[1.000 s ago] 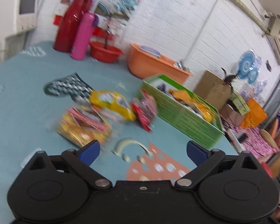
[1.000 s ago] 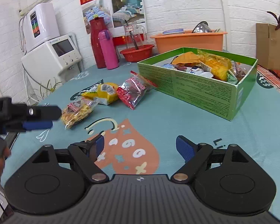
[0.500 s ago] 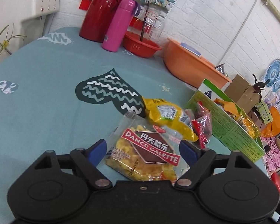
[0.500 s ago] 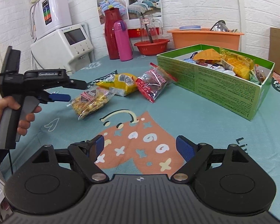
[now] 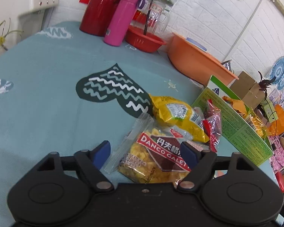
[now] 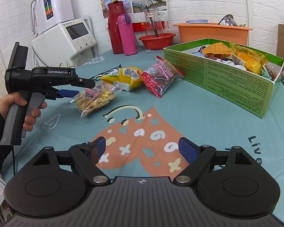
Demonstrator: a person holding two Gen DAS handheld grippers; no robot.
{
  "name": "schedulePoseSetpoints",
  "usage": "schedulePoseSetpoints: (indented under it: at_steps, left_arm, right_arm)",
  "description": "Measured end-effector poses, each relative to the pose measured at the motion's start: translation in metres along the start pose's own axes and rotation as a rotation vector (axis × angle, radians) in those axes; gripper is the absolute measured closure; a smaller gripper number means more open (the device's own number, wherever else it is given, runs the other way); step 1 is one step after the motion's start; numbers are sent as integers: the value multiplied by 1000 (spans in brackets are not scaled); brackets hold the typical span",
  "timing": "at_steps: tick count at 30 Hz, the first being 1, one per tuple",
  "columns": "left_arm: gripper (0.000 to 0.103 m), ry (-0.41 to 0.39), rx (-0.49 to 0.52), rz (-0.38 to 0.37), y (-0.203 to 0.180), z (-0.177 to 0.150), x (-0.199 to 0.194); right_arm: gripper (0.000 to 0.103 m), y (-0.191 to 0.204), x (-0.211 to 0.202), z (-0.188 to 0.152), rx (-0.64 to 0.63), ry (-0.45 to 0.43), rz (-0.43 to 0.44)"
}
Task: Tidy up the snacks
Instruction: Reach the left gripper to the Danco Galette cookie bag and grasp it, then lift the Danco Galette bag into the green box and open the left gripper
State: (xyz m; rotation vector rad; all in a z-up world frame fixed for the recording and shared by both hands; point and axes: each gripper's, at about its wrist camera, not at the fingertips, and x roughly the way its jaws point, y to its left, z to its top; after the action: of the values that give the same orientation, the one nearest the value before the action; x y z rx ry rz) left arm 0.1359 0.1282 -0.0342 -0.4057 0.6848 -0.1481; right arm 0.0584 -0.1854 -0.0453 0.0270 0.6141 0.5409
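Observation:
A clear bag of yellow Danco Galette snacks [image 5: 151, 157] lies on the teal tablecloth, and my left gripper [image 5: 144, 152] is open with its blue pads either side of the bag's near end. From the right wrist view, the left gripper [image 6: 81, 89] reaches the same bag [image 6: 96, 98] from the left. Beyond it lie a yellow snack bag [image 5: 176, 117] [image 6: 126, 75] and a red snack bag [image 5: 214, 124] [image 6: 161, 77]. The green box [image 5: 236, 124] [image 6: 227, 79] holds several snacks. My right gripper [image 6: 143, 148] hovers open and empty over the orange heart print.
At the back stand a red thermos [image 6: 114, 30], a pink bottle [image 6: 126, 35], a red basket [image 6: 157, 40] and an orange basin [image 6: 212, 33]. A white appliance [image 6: 66, 37] sits at the left table edge. A person's hand [image 6: 19, 102] holds the left gripper's handle.
My left gripper has swung left and moved in low onto the Danco bag, which now lies between its open fingers. The right gripper has stayed nearly still.

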Motion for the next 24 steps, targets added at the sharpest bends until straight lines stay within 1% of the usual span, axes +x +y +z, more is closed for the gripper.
schedulePoseSetpoints:
  at_steps: [1, 2, 3, 4, 5, 8, 9, 10, 13, 16, 18, 20, 22, 24]
  left_arm:
    - [0, 5, 11, -2, -1, -1, 0]
    - [8, 11, 15, -10, -3, -2, 0]
    - [18, 22, 16, -28, -4, -2, 0]
    - [39, 40, 11, -57, -5, -4, 0]
    - [45, 58, 4, -86, -6, -6, 1]
    - [45, 70, 27, -129, -19, -15, 2]
    - [47, 77, 38, -144, -25, -18, 4]
    - [47, 89, 44, -169, -31, -20, 5]
    - [47, 121, 64, -239, -48, -29, 11]
    - [47, 149, 96, -289, -69, -37, 17]
    - [39, 155, 97, -304, -79, -40, 20]
    - [9, 148, 82, -314, -84, -42, 20]
    - [0, 139, 57, -314, -86, -41, 21]
    - [0, 134, 28, -304, -86, -41, 22]
  right_arm:
    - [0, 0, 0, 0, 3, 0, -1]
    - [0, 0, 1, 0, 6, 0, -2]
    - [0, -1, 1, 0, 9, 1, -2]
    - [0, -1, 1, 0, 9, 1, 0]
    - [0, -1, 1, 0, 9, 1, 1]
    - [0, -1, 1, -1, 11, 1, 5]
    - [0, -1, 1, -2, 11, 2, 4]
    - [0, 0, 1, -2, 10, 1, 2]
    - [0, -1, -1, -2, 11, -3, -4]
    - [0, -6, -3, 0, 14, -17, -15]
    - [0, -11, -4, 3, 11, -31, -29]
    - [0, -20, -4, 8, 8, -55, -49]
    - [0, -30, -2, 13, 14, -72, -64]
    - [0, -41, 5, 20, 29, -78, -69]
